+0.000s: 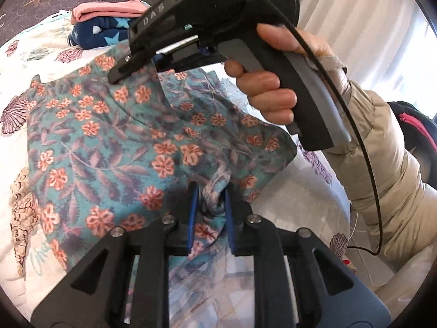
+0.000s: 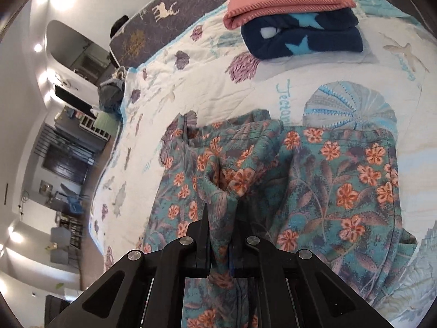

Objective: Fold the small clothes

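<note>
1. Left tool [image 1: 209,213]: blue pads clamped on a bunched fold of the floral garment [image 1: 114,142], cloth pinched between them and lifted off the bed.
2. Right tool [image 2: 220,235]: jaws nearly together, gripping a raised ridge of the same floral garment [image 2: 341,186]. From the left wrist view the right tool [image 1: 120,78] bites the cloth at the garment's far edge; a hand [image 1: 267,93] wraps its grey-and-black handle, beige padded sleeve [image 1: 382,169] behind it, black cable [image 1: 355,125] looping past the sleeve.
3. Floral garment: teal with orange flowers, partly spread on the bed quilt [image 2: 218,82], rumpled and tented between the two grips.
4. Beyond the garment, well apart from it: a folded stack, pink piece [image 2: 286,0] on top of a navy fleece with blue stars [image 2: 306,38].
5. Quilt is white with shell and sea-creature print; a dark blanket with a deer pattern [image 2: 164,11] lies past the stack.
</note>
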A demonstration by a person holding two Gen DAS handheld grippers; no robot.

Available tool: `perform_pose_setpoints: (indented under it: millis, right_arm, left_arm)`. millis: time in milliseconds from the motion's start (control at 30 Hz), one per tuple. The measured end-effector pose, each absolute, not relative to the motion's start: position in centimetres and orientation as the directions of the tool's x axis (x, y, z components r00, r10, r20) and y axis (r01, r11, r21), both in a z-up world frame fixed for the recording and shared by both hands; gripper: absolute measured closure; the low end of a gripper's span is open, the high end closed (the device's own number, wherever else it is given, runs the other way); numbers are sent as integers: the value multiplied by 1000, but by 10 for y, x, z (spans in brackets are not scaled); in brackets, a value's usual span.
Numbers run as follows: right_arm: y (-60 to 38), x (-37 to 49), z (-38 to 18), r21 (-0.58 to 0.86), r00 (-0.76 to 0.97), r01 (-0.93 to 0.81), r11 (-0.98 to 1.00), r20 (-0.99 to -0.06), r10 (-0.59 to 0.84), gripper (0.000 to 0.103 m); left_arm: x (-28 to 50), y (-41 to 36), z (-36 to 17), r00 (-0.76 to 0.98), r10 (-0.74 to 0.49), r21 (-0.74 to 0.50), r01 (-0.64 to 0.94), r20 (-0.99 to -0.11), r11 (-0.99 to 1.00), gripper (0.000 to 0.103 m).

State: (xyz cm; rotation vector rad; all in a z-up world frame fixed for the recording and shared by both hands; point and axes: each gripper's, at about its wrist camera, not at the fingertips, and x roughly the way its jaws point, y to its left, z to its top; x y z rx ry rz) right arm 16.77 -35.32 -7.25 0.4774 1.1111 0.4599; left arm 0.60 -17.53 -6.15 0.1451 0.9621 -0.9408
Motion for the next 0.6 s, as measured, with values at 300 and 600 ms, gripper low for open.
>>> perform_pose_setpoints:
  millis: [300, 600]
  right_arm:
    - [-344, 177, -79, 560, 346, -91, 823, -757, 554, 92]
    - [-345, 186, -100, 565, 332, -68, 822, -764, 553, 96]
  left_arm:
    - [-17, -213, -77, 308, -501, -66, 799, -809, 598, 52]
    - [13, -185, -57, 214, -627, -282, 753, -749, 594, 93]
